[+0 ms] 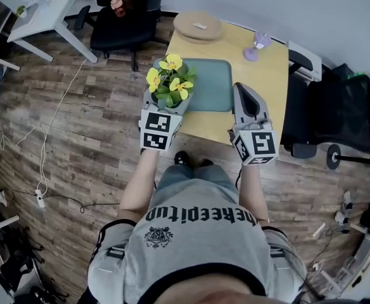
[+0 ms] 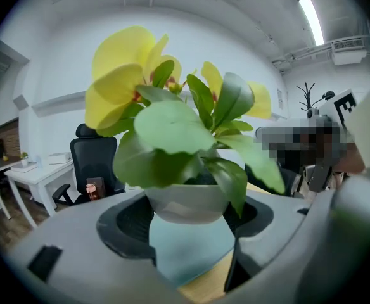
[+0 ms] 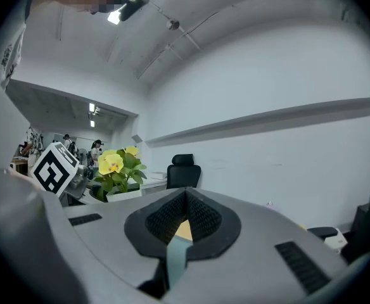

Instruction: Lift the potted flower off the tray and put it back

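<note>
The potted flower (image 1: 170, 81), yellow blooms and green leaves in a pale grey pot (image 2: 186, 202), is held in my left gripper (image 1: 169, 101), whose jaws are shut on the pot's two sides. It hangs over the left edge of the teal tray (image 1: 213, 84), and the tray (image 2: 188, 249) shows below the pot with a gap between them. My right gripper (image 1: 241, 88) is shut and empty, over the yellow table (image 1: 267, 68) beside the tray's right edge. In the right gripper view its pads meet at the tips (image 3: 185, 198), and the flower (image 3: 116, 166) stands off to the left.
On the table's far edge lie a round wooden disc (image 1: 198, 25) and a small purple object (image 1: 257, 46). A black office chair (image 1: 118, 14) stands behind the table, another black chair (image 1: 337, 113) to the right, a white desk (image 1: 45, 5) at far left. Cables run over the wooden floor.
</note>
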